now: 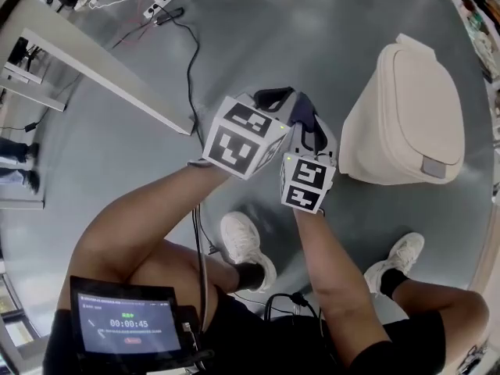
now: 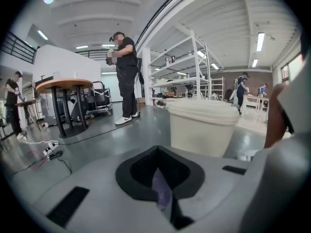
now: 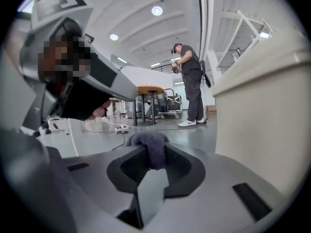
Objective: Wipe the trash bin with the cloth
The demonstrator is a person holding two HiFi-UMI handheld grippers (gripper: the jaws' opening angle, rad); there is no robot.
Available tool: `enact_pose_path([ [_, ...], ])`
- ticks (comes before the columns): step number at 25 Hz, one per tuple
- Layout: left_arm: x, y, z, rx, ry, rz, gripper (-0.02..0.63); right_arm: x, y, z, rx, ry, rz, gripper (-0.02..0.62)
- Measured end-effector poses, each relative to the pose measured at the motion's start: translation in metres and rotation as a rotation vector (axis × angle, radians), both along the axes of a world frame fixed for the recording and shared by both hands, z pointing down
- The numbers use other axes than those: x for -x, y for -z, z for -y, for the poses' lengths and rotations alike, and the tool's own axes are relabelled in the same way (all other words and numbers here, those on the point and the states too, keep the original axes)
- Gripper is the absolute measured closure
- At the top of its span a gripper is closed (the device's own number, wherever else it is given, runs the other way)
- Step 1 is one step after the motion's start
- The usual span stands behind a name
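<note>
So the cloth [image 3: 148, 145] is a soft purple-grey rag, and it's up in the air between both grippers, not on the bin yet. The right gripper [image 3: 151, 165] has its fingers closed on a bunched fold, with a fat wad poking out past the tips. The left gripper [image 2: 159, 181] has its fingers pinched nearly together on what looks like a thin edge of the same cloth. Only a sliver of purple shows in the seam there.

My guess on handling: it weighs nothing and is totally floppy, so it'll droop and fold wherever it isn't held. Nothing to break, but a thin edge could slide out of a pinch. The bunched grip on the right seems like the one to trust for pressing and rubbing.

The trash bin [image 1: 406, 116] is a cream plastic one sitting on the grey floor [image 1: 258, 37], just beside the grippers on the person's right. It looks rigid and smooth, and probably light enough to scoot if you push hard on it. The lid is down, so there's no telling what's inside, if anything.
</note>
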State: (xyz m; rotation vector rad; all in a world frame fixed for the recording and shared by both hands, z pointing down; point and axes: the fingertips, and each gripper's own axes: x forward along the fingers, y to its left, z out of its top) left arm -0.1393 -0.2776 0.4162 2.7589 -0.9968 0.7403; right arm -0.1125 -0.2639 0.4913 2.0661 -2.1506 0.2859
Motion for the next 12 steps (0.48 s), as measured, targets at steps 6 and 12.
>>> enact_pose_path([
  [6,0.004,0.059,-0.038,-0.073,0.093,-0.040,0.609,0.006,0.105,-0.058,-0.151,0.159,-0.046,0.529],
  [12,-0.009,0.115,-0.075,-0.137,0.166,-0.103,0.609,-0.037,0.176,-0.115,-0.252,0.170,-0.137,0.529],
])
